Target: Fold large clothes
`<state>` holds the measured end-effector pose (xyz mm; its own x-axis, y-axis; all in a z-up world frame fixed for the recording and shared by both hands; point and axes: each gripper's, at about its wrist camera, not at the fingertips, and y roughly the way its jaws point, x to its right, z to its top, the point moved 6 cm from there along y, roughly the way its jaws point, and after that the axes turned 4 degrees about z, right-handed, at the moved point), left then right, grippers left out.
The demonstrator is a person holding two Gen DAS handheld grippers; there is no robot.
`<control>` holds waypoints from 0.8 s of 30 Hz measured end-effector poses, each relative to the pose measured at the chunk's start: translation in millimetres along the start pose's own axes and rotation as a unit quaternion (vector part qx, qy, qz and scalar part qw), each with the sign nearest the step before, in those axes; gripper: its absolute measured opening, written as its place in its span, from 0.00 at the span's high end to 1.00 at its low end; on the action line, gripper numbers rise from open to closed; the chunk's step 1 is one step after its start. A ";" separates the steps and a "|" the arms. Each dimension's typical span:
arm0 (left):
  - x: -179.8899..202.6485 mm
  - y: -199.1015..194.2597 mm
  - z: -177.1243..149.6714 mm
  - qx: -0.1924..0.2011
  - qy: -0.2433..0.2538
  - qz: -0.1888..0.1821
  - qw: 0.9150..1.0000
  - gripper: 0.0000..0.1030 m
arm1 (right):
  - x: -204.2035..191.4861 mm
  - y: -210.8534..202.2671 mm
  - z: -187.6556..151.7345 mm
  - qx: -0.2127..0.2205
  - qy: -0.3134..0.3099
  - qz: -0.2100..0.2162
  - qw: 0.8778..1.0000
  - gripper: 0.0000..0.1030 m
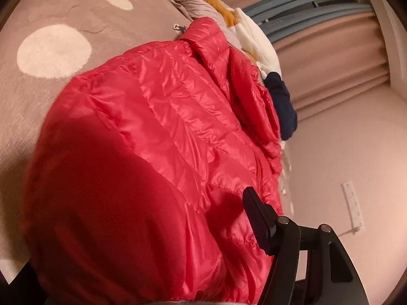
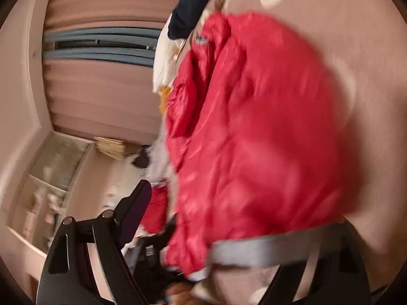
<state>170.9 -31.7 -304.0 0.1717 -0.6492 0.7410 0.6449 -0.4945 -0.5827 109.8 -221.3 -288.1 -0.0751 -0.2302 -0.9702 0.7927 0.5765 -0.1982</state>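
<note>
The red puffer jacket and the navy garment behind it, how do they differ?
The red puffer jacket is shiny and quilted; the navy garment looks matte and smooth. The red puffer jacket lies spread in front and fills most of both views; the navy garment is bunched in the pile behind, mostly hidden. Both rest on the pink spotted cover.

Glossy red quilted down jacket (image 1: 162, 132) with grey hem trim (image 2: 264, 251); taupe bedspread (image 1: 38, 106) patterned with cream dots; navy garment (image 1: 282, 106); pink curtain (image 1: 330, 58).
</note>
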 end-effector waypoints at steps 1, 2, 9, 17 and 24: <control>-0.3 0.2 -0.5 0.000 0.003 0.002 1.000 0.35 | -1.9 0.0 -4.5 -0.003 -0.010 -0.007 1.000 0.19; -0.5 0.1 -0.3 0.001 0.003 0.003 1.000 0.35 | -6.4 0.6 -8.8 -0.005 -0.032 -0.019 0.999 0.20; -17.1 -1.6 2.1 0.006 -0.011 0.030 0.999 0.67 | -4.4 -1.7 18.1 0.036 -0.049 -0.048 0.997 0.27; -18.0 -2.0 0.3 0.020 0.010 0.066 0.998 0.79 | 17.4 8.1 22.3 0.053 -0.143 -0.143 0.978 0.91; 0.7 -21.7 -1.0 0.086 0.095 0.163 0.978 0.81 | 0.8 9.9 29.3 0.051 -0.214 -0.200 0.955 0.90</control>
<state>156.2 -22.0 -291.2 0.2576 -0.8602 0.4402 0.6983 -0.1492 -0.7001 135.3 -238.7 -286.8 -0.1475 -0.7278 -0.6698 0.8086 0.3013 -0.5054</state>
